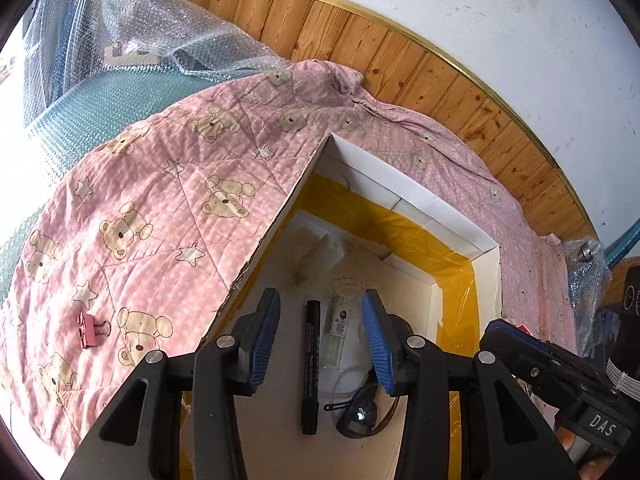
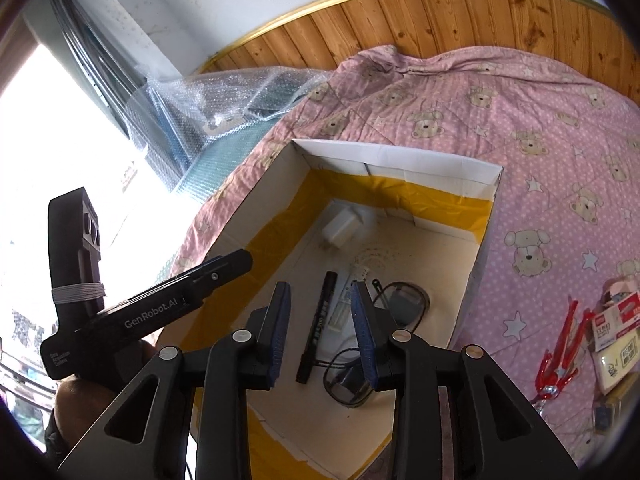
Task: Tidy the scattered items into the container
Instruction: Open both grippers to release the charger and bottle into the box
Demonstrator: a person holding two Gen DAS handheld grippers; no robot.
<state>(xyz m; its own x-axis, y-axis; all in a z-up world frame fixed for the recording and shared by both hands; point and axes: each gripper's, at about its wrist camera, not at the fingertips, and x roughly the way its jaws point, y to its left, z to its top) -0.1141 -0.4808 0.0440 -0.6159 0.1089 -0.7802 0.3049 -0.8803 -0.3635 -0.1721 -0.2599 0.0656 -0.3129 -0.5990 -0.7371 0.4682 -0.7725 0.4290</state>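
A white-walled cardboard box with yellow tape inside lies on a pink bear-print quilt. On its floor rest a black marker, a clear packet, dark glasses and a white charger. My left gripper hovers open over the box, holding nothing. My right gripper is also open and empty above it. A pink binder clip lies on the quilt left of the box. Red-handled pliers and small packets lie to its right.
Bubble wrap is piled at the quilt's far left by a bright window. Wood panelling backs the quilt. The left gripper's body, held by a hand, shows left of the box in the right wrist view.
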